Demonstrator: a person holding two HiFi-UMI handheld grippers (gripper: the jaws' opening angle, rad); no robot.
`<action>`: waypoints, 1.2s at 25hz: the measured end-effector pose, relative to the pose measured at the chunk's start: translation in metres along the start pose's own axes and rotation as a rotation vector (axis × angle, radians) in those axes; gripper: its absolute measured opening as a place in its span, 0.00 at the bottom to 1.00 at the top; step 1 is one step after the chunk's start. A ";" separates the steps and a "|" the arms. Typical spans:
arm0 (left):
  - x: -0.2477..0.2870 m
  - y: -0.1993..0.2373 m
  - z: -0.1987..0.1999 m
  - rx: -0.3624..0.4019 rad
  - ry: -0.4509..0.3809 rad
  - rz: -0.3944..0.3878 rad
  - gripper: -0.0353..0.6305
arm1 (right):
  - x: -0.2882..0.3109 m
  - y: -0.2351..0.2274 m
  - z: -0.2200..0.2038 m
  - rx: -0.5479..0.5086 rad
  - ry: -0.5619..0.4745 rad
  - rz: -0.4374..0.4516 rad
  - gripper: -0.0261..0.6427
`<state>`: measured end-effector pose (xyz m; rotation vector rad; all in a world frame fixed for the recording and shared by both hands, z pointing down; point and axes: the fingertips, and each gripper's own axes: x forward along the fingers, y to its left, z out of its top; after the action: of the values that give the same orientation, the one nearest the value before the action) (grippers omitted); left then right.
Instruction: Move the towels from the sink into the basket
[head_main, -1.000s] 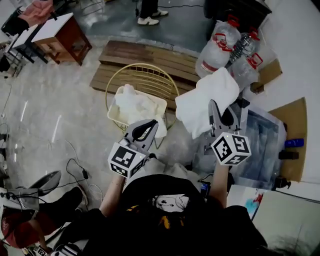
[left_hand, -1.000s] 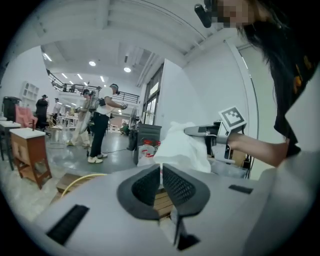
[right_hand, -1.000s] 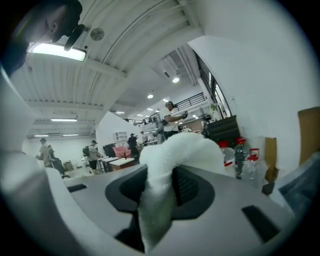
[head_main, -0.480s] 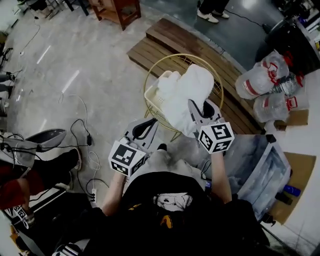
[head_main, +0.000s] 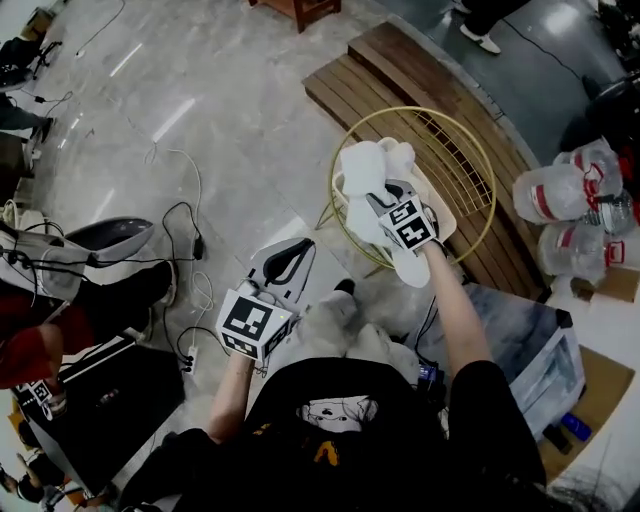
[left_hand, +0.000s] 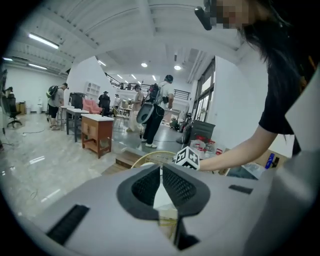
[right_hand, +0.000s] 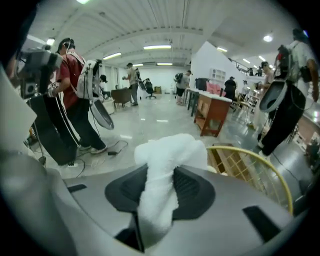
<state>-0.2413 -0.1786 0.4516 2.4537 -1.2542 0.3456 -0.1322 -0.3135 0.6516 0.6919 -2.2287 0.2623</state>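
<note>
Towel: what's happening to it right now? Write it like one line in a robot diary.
right gripper: shut on towel | towel: over basket | left gripper: shut, empty, off to the side of basket

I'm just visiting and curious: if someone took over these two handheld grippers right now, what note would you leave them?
Right gripper: shut on a white terry towel, over the round gold wire basket.
Left gripper: shut, empty, short of the basket.
Done: more white towelling seems to lie in the basket.
To do: release this towel, then check the grey sink for others.
</note>
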 end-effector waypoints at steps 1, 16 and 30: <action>-0.002 0.005 -0.003 -0.005 0.006 0.014 0.08 | 0.016 -0.003 -0.013 0.006 0.045 0.005 0.22; 0.004 0.014 -0.010 -0.024 0.035 0.047 0.08 | 0.069 0.013 -0.078 0.171 0.217 -0.023 0.44; 0.052 -0.039 0.007 0.080 0.026 -0.210 0.08 | -0.162 0.011 -0.009 0.495 -0.332 -0.309 0.24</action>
<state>-0.1795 -0.1978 0.4569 2.6099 -0.9780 0.3753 -0.0428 -0.2362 0.5395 1.4192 -2.3366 0.5872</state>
